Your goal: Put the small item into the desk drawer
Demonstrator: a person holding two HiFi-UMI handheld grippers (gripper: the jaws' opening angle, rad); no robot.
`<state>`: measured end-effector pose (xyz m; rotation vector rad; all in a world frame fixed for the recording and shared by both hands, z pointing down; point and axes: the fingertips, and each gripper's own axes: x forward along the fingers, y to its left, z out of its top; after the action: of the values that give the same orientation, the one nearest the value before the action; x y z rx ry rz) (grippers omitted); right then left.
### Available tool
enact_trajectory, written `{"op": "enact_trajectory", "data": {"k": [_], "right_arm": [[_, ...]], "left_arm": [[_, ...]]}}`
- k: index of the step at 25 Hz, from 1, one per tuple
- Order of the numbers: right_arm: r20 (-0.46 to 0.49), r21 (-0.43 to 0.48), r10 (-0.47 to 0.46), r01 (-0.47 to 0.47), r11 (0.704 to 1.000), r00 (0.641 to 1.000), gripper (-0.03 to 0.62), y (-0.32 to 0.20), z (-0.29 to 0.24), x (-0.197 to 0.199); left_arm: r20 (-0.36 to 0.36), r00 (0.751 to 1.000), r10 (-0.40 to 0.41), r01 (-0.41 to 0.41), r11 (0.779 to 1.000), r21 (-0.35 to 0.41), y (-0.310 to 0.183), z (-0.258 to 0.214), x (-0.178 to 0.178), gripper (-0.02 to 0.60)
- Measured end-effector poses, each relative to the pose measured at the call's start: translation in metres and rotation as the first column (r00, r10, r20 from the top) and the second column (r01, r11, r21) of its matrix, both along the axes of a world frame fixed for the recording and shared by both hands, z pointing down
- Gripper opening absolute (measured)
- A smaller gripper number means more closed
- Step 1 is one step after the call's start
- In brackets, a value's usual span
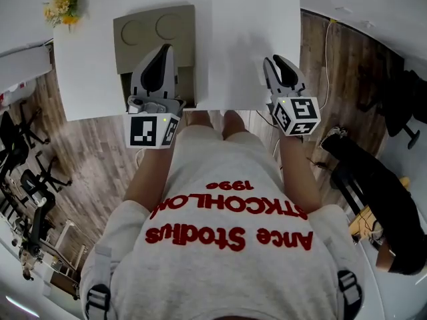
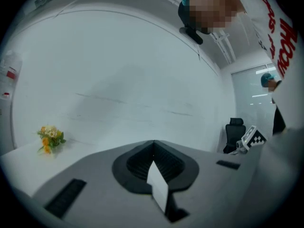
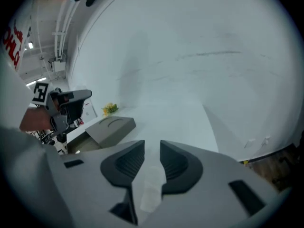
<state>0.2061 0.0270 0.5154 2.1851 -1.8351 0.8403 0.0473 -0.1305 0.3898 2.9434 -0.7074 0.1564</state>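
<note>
Drawer (image 1: 188,85) lies open at the surface's (image 1: 253,45) six o'clock edge, with the left tool (image 1: 165,49) shut above it. Whether the white sliver (image 2: 158,186) between its jaws is the small item is unclear. Right tool (image 1: 274,60), at three o'clock, stands narrowly open.

the person's grey shirt (image 1: 227,199) has red print: "1996" on one line, and below it big words that look like "ance stodius", though the letters are bent.

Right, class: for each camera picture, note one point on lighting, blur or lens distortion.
Head view: the wide lens bends the room's edges; the white rectangular desk top is bright, nearly featureless. Left gripper view: dark corners ring a round image; the grey jaws up close look soft. Right gripper view: same dark ring, soft jaws.
</note>
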Motion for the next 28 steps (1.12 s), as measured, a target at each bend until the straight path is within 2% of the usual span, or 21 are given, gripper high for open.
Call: {"op": "enact_trajectory", "data": {"k": [7,10,12,17,21,24,28], "right_arm": [[0.014,-0.201,-0.048,0.050,0.978,0.999,0.168,0.012,0.066,-0.018],[0.018,-0.233,-0.052,0.055,0.971,0.998,0.166,0.016,0.077,-0.023],[0.009,-0.221,-0.045,0.046,0.974,0.999,0.135,0.016,0.073,-0.024],[-0.026,-0.101,0.004,-0.007,0.995,1.000,0.129,0.008,0.037,-0.007],[-0.035,0.021,0.054,-0.054,0.998,0.998,0.129,0.000,-0.007,0.010],[-0.070,0.151,0.104,-0.093,0.984,0.992,0.127,-0.007,-0.052,0.028],[-0.074,0.306,0.148,-0.119,0.945,0.986,0.127,-0.009,-0.107,0.041]], "left_arm": [[0.025,1.000,0.013,-0.012,1.000,-0.021,0.007,0.013,0.000,0.006],[0.027,1.000,0.015,-0.014,1.000,-0.018,0.006,0.013,-0.004,0.006],[0.029,1.000,0.012,-0.011,1.000,-0.015,0.003,0.011,-0.007,0.006],[0.016,1.000,-0.006,0.006,1.000,0.012,-0.005,0.002,-0.008,0.006],[-0.003,1.000,-0.014,0.014,0.999,0.037,-0.011,-0.012,-0.005,0.006],[-0.039,0.999,-0.015,0.018,0.997,0.073,-0.016,-0.028,-0.002,0.006],[-0.085,0.996,-0.006,0.016,0.993,0.114,-0.020,-0.054,0.000,0.006]]}}
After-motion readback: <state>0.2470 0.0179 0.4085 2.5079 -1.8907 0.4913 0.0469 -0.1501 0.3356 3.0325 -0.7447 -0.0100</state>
